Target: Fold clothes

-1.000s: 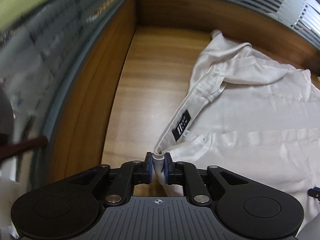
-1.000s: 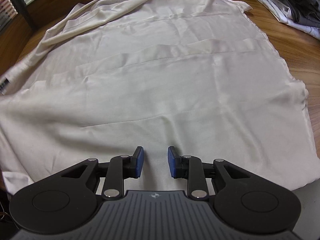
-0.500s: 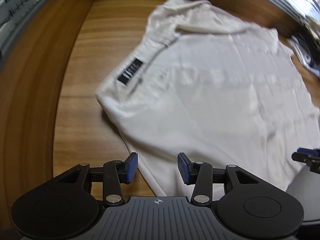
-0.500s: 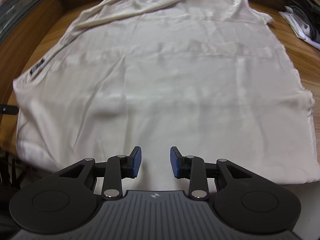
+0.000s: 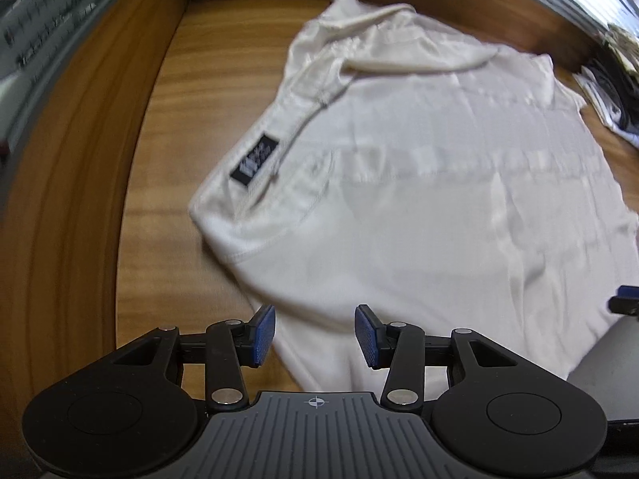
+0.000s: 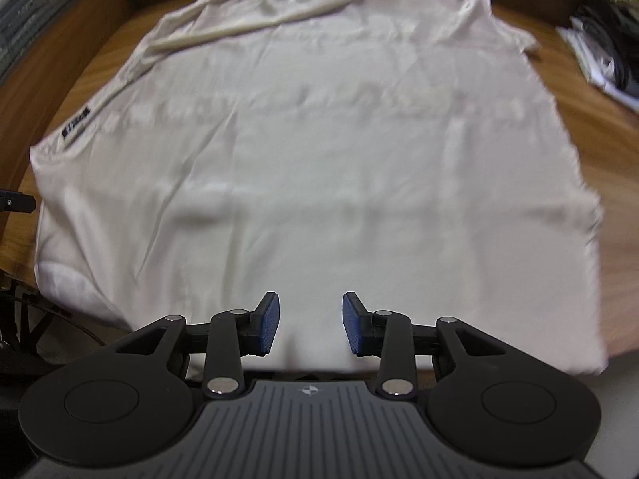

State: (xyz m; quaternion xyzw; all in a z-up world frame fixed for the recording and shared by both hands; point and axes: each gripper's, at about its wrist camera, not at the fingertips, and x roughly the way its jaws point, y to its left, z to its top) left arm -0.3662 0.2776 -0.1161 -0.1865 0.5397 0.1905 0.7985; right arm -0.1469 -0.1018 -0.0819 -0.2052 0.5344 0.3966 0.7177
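A cream-white, smooth fabric garment [image 6: 319,167] lies spread nearly flat on a brown wooden tabletop [image 5: 191,119], its near edge reaching the table's near edge. A small black rectangular label with pale lettering [image 5: 254,158] sits on the garment's left border, and a long rolled fold of the same cloth [image 6: 255,20] runs across the far part. The black left gripper with blue pads [image 5: 314,334] hangs above the garment's near left corner, its jaws standing partly apart with nothing gripped; cloth shows below the gap. The black right gripper with blue pads [image 6: 308,322] hovers over the near edge of the garment, its jaws opening and nothing pinched between them. A heap of dark and white clothes [image 6: 603,56] lies at the far right of the tabletop, apart from the spread garment.
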